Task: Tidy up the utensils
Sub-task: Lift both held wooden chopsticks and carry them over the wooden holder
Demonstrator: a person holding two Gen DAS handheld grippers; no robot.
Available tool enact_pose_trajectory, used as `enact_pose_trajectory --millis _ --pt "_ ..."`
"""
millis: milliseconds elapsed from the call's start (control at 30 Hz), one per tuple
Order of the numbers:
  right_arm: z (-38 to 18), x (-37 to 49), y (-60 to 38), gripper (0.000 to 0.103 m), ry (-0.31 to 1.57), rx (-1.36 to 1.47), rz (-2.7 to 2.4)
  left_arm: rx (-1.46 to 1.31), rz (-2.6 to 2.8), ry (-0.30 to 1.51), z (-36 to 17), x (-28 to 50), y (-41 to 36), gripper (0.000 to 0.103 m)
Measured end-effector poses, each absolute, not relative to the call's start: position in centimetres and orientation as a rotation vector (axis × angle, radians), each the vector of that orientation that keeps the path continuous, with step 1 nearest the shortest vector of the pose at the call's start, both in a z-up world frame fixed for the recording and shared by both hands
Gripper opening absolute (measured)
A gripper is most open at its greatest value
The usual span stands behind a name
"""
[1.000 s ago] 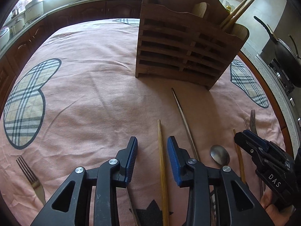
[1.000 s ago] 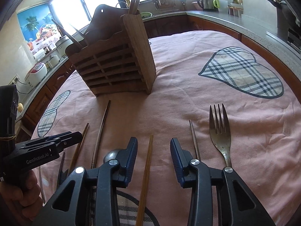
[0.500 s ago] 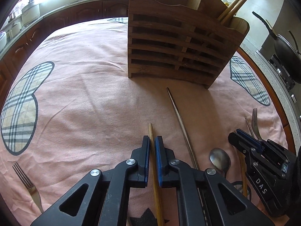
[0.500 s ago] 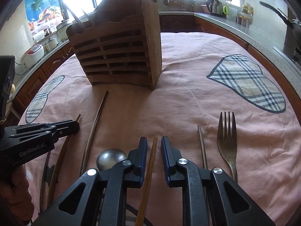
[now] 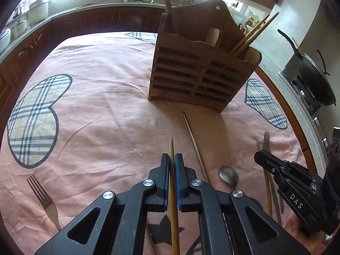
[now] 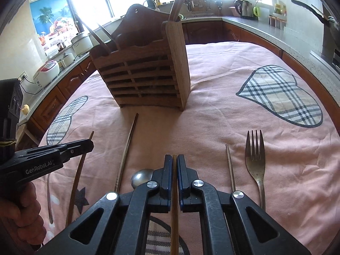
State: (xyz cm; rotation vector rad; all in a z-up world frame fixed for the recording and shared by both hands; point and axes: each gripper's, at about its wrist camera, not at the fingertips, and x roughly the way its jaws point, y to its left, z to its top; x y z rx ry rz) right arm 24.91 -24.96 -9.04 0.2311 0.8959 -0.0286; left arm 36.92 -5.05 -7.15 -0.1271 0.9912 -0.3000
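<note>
Kitchen table under a pink cloth [image 5: 102,110] with plaid hearts. Left gripper [image 5: 172,167] clamped on a wooden chopstick [image 5: 171,148]; stick runs along the fingers, tip forward. Right gripper [image 6: 174,167] likewise pinched on a second chopstick [image 6: 174,159], same lie. Rack [image 5: 201,72] stands ahead of both, slightly right of the left gripper and left of the right; chopsticks already stand in its right slot. Spoon [image 5: 228,173] and forks [image 6: 255,155] lie loose on the cloth.
</note>
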Motion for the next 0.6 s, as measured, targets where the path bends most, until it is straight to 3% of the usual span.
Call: enact_pose_trajectory --millis 600 --pt "-1.4 20.7 -24.4 0.004 0.719 0.258 0.012 -0.189 -0.356 0.828 1.6 27.2 -0.5 0.004"
